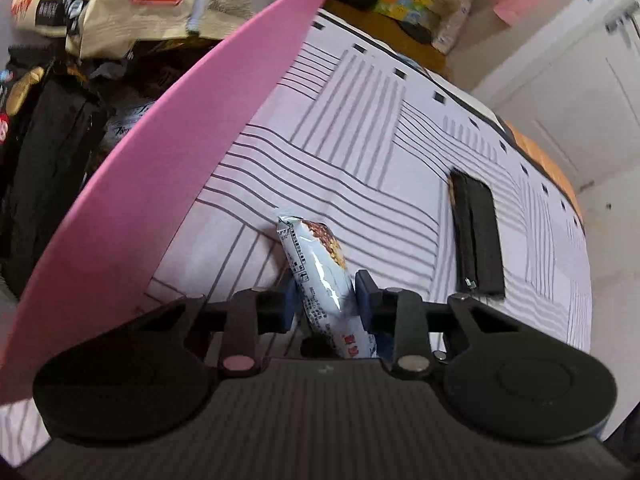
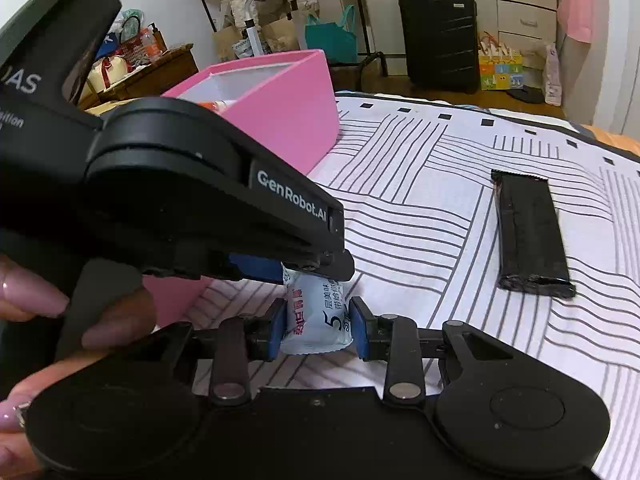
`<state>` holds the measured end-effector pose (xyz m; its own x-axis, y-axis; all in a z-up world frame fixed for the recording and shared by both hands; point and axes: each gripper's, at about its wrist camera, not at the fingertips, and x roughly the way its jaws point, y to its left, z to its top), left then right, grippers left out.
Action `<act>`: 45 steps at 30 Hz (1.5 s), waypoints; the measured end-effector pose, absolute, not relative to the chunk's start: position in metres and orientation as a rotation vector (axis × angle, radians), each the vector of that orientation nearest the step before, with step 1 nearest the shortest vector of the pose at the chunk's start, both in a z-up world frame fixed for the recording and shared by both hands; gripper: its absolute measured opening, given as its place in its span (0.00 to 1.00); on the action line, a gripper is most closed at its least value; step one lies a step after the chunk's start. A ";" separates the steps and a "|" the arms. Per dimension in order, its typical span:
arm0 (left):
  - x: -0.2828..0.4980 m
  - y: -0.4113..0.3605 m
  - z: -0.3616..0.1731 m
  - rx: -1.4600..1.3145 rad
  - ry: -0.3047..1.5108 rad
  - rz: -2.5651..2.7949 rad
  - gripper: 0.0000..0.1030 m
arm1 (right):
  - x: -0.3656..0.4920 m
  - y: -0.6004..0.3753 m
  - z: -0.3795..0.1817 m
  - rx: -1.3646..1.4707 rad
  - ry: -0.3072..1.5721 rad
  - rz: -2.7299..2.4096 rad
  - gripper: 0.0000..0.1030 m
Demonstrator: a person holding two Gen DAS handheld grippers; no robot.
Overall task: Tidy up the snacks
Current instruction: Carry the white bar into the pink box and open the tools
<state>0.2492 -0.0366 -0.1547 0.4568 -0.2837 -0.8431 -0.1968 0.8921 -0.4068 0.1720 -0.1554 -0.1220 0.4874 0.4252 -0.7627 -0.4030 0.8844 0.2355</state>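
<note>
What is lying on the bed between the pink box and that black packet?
Only the pale blue snack bar, gripped by both tongs; otherwise bare striped sheet separates the pink box from the black packet. The right wrist view shows it best.

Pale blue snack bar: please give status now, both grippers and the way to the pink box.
Left gripper and right gripper both shut on pale blue snack bar. Pink box beside it, way clear. Black snack bar loose on striped cloth.
</note>
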 end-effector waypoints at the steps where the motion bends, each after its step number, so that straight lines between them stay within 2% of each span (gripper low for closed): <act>1: 0.246 -0.037 -0.151 -0.483 1.109 -0.067 0.29 | 0.168 -0.155 -0.117 0.032 0.938 0.506 0.37; 13: 0.208 -0.022 -0.074 -0.400 1.100 -0.169 0.29 | 0.143 -0.134 -0.051 -0.012 0.897 0.542 0.37; 24: 0.191 0.038 -0.014 -0.374 1.009 -0.194 0.30 | 0.151 -0.092 -0.019 0.000 0.831 0.677 0.37; 37: 0.202 0.116 -0.037 -0.394 0.969 -0.102 0.32 | 0.192 -0.021 -0.054 -0.062 0.852 0.834 0.35; 38: 0.204 0.119 -0.042 -0.398 0.976 -0.094 0.33 | 0.193 -0.018 -0.056 -0.075 0.846 0.818 0.36; 40: 0.207 0.123 -0.049 -0.399 0.986 -0.075 0.47 | 0.191 -0.015 -0.060 -0.128 0.806 0.799 0.39; 42: 0.209 0.122 -0.054 -0.363 0.972 -0.037 0.55 | 0.185 -0.018 -0.063 -0.153 0.762 0.790 0.41; 45: 0.210 0.116 -0.055 -0.307 0.950 0.002 0.57 | 0.179 -0.024 -0.060 -0.166 0.752 0.759 0.42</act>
<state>0.2101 0.1161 -0.0547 0.5848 -0.1328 -0.8003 -0.1355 0.9567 -0.2577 0.1786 -0.0244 -0.0599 0.4830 0.5628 -0.6708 -0.6758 0.7268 0.1232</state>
